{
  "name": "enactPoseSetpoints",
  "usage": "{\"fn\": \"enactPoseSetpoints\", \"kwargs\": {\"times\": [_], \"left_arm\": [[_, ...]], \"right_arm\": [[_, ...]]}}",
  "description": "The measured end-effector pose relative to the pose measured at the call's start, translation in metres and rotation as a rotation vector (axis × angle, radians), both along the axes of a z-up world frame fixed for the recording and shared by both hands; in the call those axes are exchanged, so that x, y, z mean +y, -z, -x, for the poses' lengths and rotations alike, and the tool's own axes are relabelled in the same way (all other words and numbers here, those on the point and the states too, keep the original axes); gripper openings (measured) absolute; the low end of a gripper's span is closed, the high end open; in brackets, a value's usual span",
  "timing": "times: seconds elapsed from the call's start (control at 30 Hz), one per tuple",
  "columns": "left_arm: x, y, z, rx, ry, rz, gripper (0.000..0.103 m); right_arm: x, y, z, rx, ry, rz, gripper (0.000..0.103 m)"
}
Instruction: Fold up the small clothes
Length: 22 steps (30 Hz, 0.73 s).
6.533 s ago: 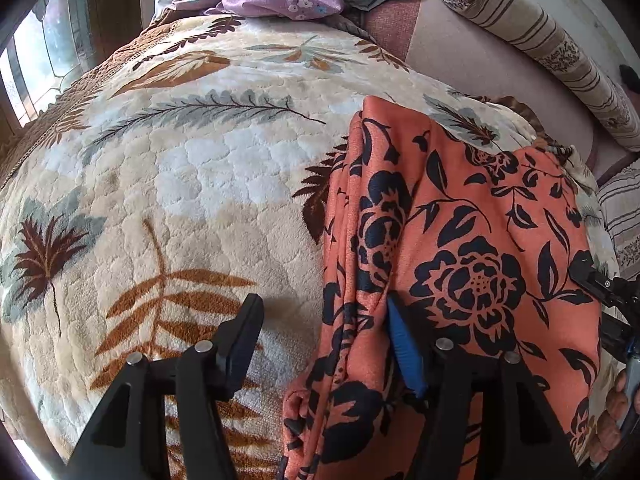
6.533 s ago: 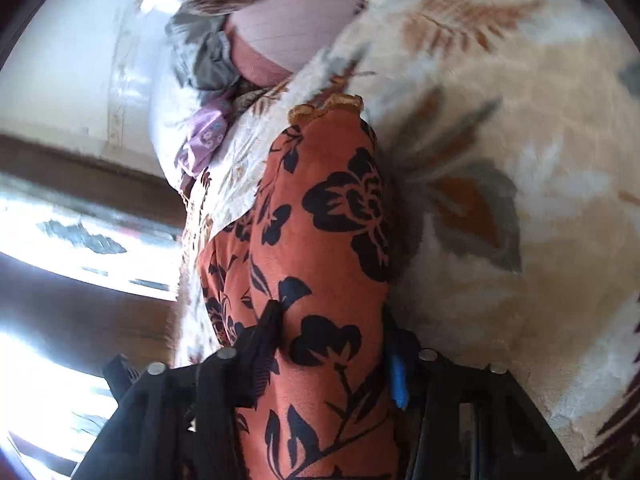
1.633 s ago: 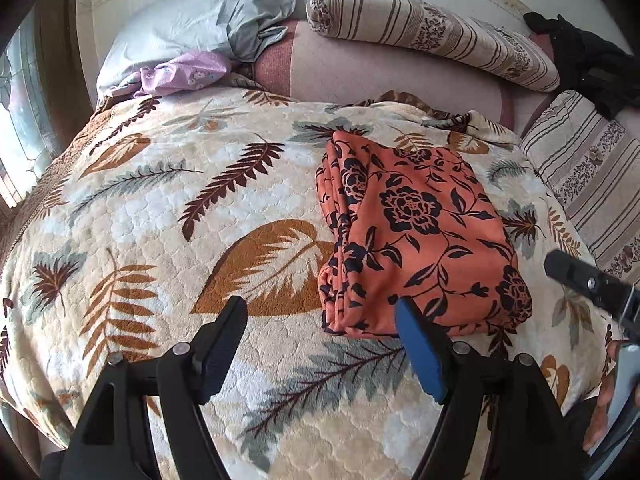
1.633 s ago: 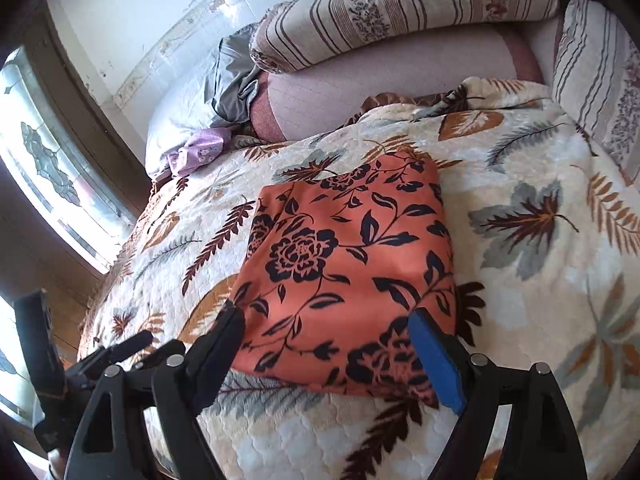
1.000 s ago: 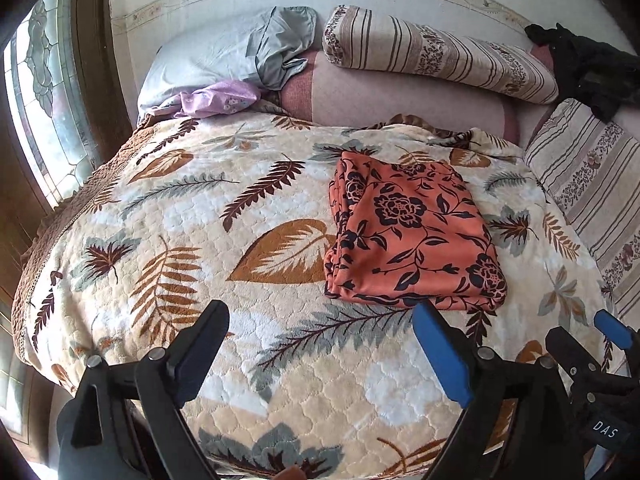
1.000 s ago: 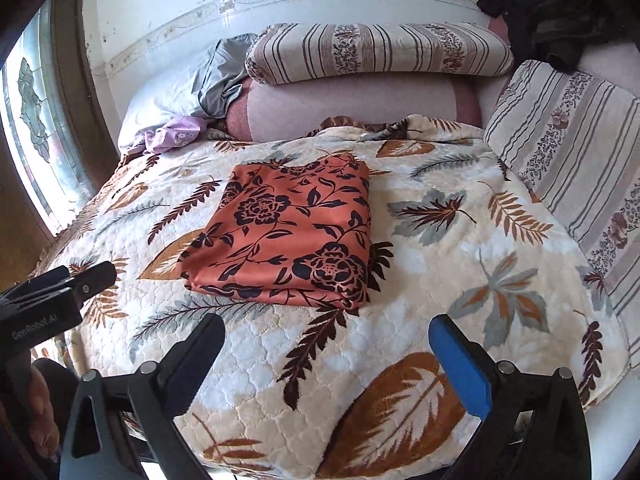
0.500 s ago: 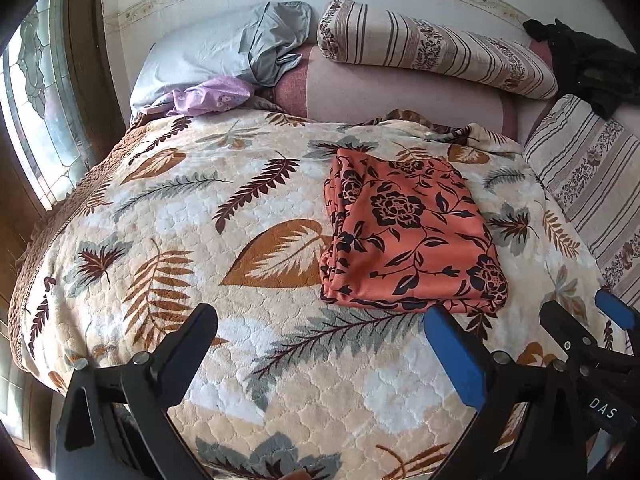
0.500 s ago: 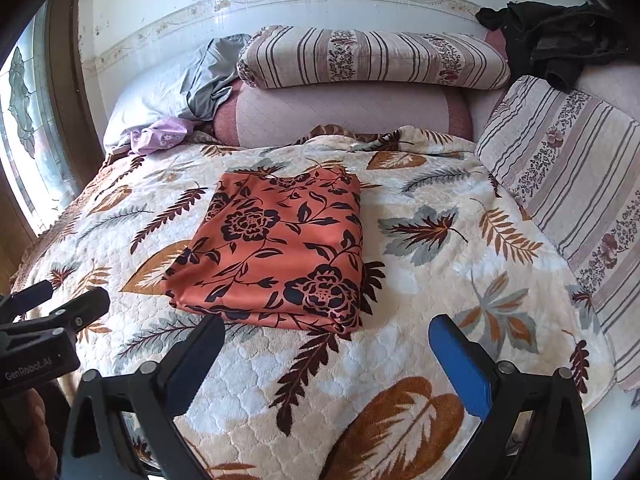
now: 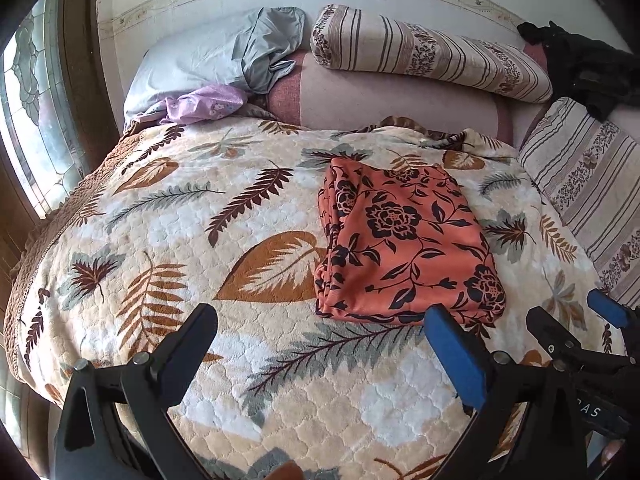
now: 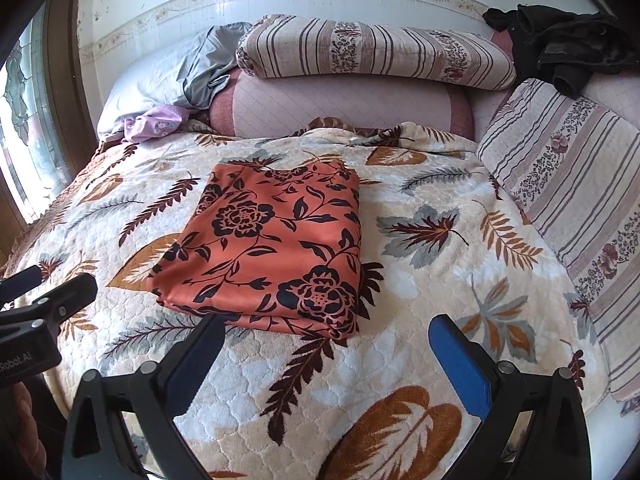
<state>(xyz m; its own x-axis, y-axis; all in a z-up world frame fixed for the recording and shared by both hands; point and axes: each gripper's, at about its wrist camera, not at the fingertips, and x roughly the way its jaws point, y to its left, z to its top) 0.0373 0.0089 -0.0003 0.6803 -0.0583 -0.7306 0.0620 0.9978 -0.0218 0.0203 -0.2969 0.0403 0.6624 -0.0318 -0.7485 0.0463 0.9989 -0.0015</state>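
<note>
Orange floral garment [image 10: 272, 252] lies folded on a leaf-patterned bedspread [image 10: 420, 312].
Left tongs [image 9: 320, 332] and right tongs [image 10: 326, 342] hover released, holding nothing.

A leaf-print blanket [image 9: 168, 240] covers the bed. At its head lie a striped bolster [image 10: 372, 50], a grey pillow [image 9: 200, 60], a lilac cloth [image 9: 204, 102] and black clothing [image 10: 560, 48].

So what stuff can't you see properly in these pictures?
- The underside of the folded orange floral cloth and its inner layers: hidden by its own top layer in both views.
- The black clothes at the far right corner: too dark and crumpled to tell what they are.
- The purple garment: partly tucked under the grey pillow.
- The person: only fingertips show at the picture edges.
</note>
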Motion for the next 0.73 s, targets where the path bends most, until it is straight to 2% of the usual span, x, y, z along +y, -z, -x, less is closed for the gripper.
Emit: {"fn": "enactPoseSetpoints", "kwargs": {"times": [0.37,0.73], "left_arm": [[-0.006,0.004,-0.010,0.037,0.028,0.024,0.103],[-0.013,0.001,-0.020,0.004,0.029,-0.009,0.103]], "right_arm": [[-0.003,-0.001,-0.004,0.003,0.001,0.003,0.103],[-0.008,0.006,-0.016,0.015,-0.006,-0.010,0.103]]}}
